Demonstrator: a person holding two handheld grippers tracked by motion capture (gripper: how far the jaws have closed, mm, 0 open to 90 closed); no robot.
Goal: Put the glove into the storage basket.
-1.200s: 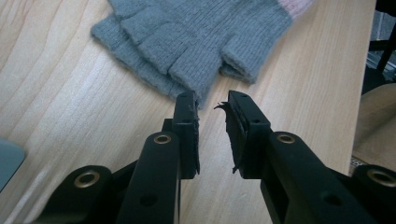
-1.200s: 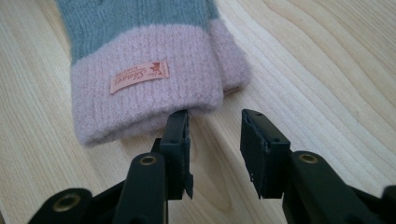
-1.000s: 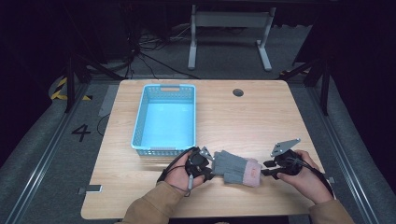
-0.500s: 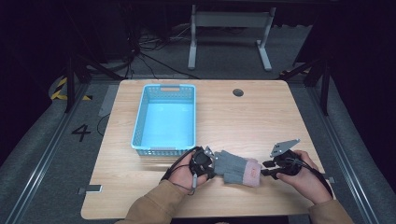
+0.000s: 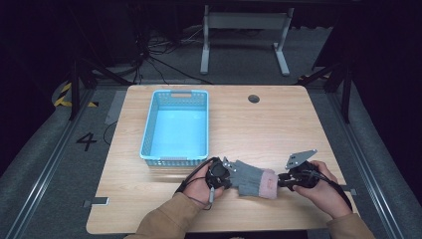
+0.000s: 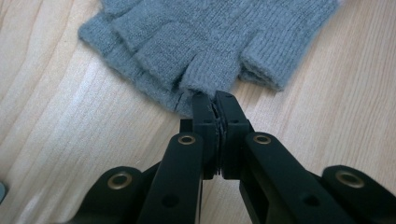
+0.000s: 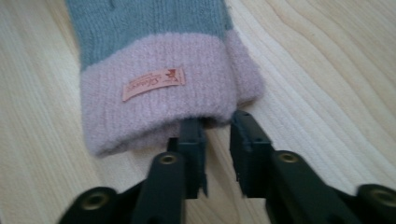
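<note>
Presently, a grey knitted fingerless glove with a pink fuzzy cuff (image 5: pixel 251 178) lies flat on the light wooden table (image 5: pixel 278 124), toward the six o'clock edge, between the two hand-held tools. The left gripper (image 5: pixel 225 174) sits at the glove's nine o'clock end; in the left gripper view its jaws stand pressed together, with the edge of the grey knit (image 6: pixel 205 46) at the finger openings pinched between the tips (image 6: pixel 214 100). The right gripper (image 5: pixel 282 180) sits at the glove's three o'clock end, touching the cuff. In the right gripper view its jaws stand slightly apart, tips (image 7: pixel 217 122) at the lower rim of the pink cuff (image 7: pixel 163 93); one tip passes under the cuff edge, the other lies just beside it, and no clamped hold is evident. A small pink sewn label (image 7: pixel 153 83) shows on the cuff; its wording is too blurred to read. A light blue plastic basket (image 5: pixel 149 130) with perforated walls stands at eleven o'clock from the glove, near the left gripper but not touching it. The person's left hand (image 5: pixel 201 188) and right hand (image 5: pixel 323 186) grip the tools, with tan sleeves (image 5: pixel 161 224) entering from six o'clock.
</note>
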